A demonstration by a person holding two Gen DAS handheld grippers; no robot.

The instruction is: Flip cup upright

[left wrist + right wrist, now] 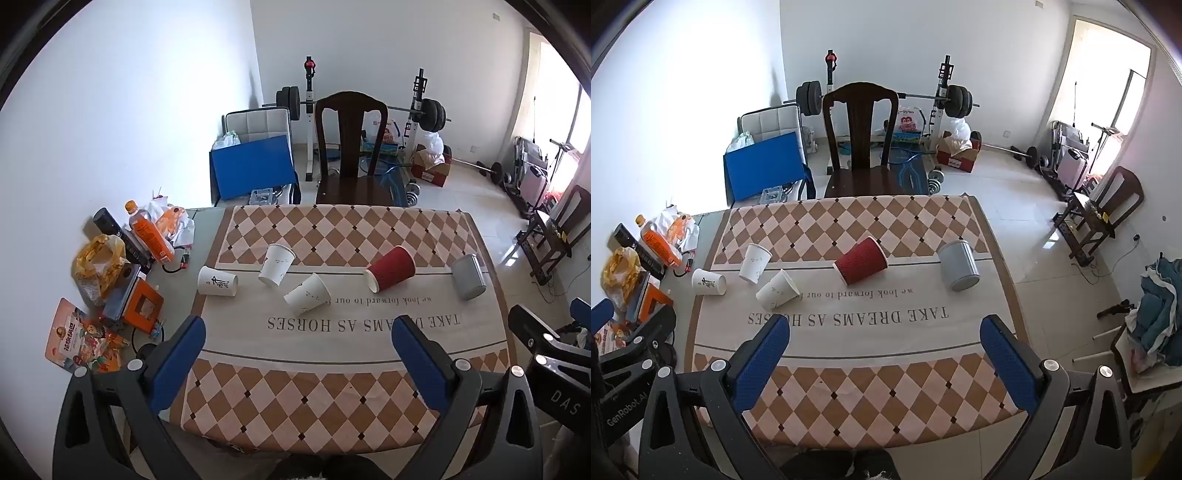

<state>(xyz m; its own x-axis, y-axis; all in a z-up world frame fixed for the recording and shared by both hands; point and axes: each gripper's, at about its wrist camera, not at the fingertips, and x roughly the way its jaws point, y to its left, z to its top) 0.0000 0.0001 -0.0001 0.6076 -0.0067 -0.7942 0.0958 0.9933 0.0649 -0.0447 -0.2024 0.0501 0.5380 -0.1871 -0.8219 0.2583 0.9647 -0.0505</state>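
Note:
Several cups lie on their sides on the checked tablecloth (332,229): three white paper cups (217,281) (277,264) (307,294), a red ribbed cup (390,268) and a grey cup (468,277). In the right wrist view they show as white cups (708,282) (755,263) (777,290), the red cup (860,260) and the grey cup (958,265). My left gripper (299,332) is open and empty above the near table edge. My right gripper (886,332) is open and empty, level with it, to its right.
Clutter sits on the table's left edge: an orange bottle (147,232), a yellow bag (98,266), snack packs (83,341). A dark wooden chair (351,147) stands behind the table, with a barbell rack (417,110) behind it. A chair with clothes (1156,325) stands right.

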